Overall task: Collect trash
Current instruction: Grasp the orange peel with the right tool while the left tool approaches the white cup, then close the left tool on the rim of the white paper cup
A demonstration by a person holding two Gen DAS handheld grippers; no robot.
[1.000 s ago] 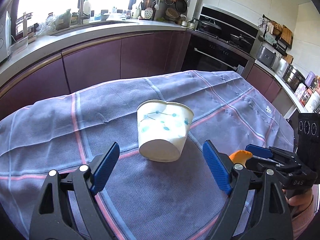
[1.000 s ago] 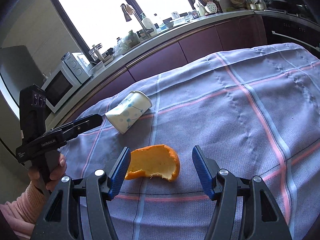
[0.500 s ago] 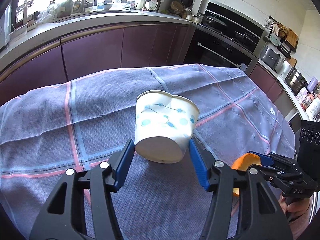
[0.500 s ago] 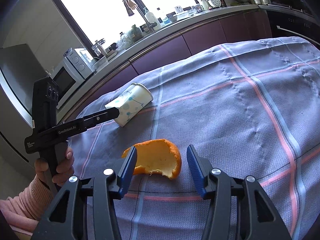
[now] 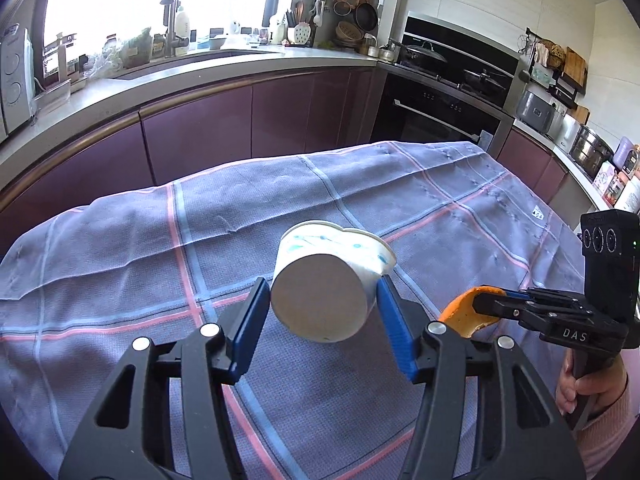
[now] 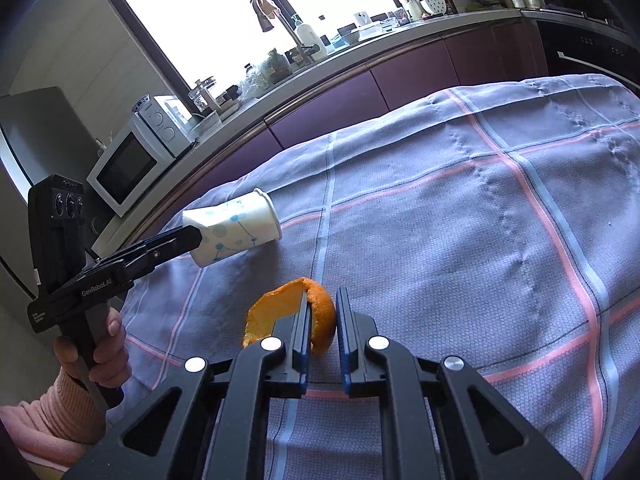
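Note:
A white paper cup with blue dots lies on its side between the blue pads of my left gripper, which is shut on it near its base. From the right wrist the cup hangs tilted off the cloth, in the left gripper. A curled orange peel sits between the pads of my right gripper, whose jaws are closing and pinch its edge. The left wrist view shows the peel in the right gripper at the right.
The table is covered by a purple cloth with pink and blue stripes. Behind it runs a kitchen counter with a sink, bottles and a microwave. An oven and hob stand at the back right.
The left jaws closed on the cup and tipped its base up towards the camera. The right jaws closed from wide open onto the orange peel, which now stands on edge.

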